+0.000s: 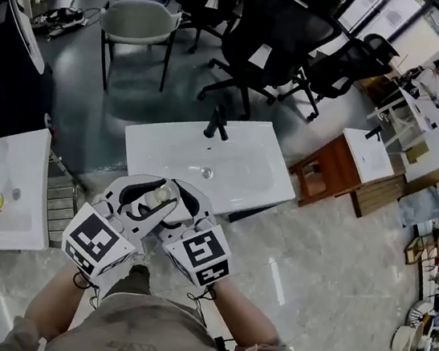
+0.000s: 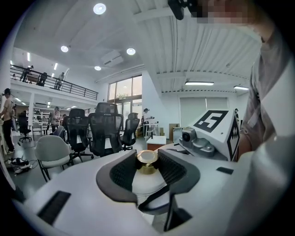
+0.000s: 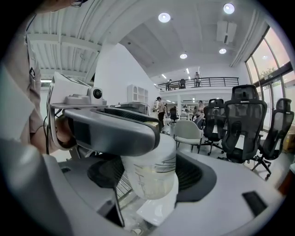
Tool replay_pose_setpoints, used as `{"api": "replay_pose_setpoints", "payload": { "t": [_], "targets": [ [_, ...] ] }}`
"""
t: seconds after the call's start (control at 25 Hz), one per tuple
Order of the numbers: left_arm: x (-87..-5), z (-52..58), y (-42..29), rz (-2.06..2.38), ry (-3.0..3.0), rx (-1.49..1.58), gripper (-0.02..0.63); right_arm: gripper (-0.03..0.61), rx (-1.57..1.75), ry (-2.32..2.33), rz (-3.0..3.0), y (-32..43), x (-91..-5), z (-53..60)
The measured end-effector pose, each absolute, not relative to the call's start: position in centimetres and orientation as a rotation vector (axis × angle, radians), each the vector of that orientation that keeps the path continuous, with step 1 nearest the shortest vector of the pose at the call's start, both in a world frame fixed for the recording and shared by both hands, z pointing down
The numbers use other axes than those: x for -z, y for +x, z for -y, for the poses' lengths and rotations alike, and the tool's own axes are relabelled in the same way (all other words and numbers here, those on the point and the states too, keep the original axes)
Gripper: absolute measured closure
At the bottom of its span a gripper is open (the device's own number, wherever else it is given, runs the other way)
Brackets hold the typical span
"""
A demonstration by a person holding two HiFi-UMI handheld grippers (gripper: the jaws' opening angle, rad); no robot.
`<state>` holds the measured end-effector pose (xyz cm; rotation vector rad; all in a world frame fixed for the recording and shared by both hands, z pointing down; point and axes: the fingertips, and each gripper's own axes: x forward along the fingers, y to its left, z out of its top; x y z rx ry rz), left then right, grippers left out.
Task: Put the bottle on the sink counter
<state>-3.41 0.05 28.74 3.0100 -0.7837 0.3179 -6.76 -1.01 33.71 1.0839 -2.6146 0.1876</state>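
Note:
I hold a white bottle with a gold cap [image 1: 165, 195] in the air in front of the person, over the near edge of the white sink counter [image 1: 152, 147]. My left gripper [image 1: 145, 197] and right gripper [image 1: 184, 206] meet on the bottle from either side. In the left gripper view the dark pads close on the bottle's neck [image 2: 147, 162] just under the cap. The right gripper view shows the bottle's pale body [image 3: 150, 171] pressed between both pads, with the left gripper's jaw crossing above it. The right gripper's marker cube [image 2: 215, 126] sits close by.
A black faucet [image 1: 217, 123] stands at the far rim of the sink basin. A second white sink unit [image 1: 0, 190] is at the left and a wooden stand [image 1: 327, 168] at the right. Black office chairs [image 1: 266, 31] and a pale chair [image 1: 137, 23] stand beyond.

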Motion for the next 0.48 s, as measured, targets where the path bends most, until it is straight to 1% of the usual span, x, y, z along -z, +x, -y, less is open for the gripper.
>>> {"api": "replay_pose_setpoints", "payload": {
  "t": [0.48],
  "targets": [
    [-29.2,10.6,-4.7,0.672,3.047,-0.293,0.464,0.264,-0.173,1.187,2.563,-7.8,-34.2,12.0]
  ]
}}
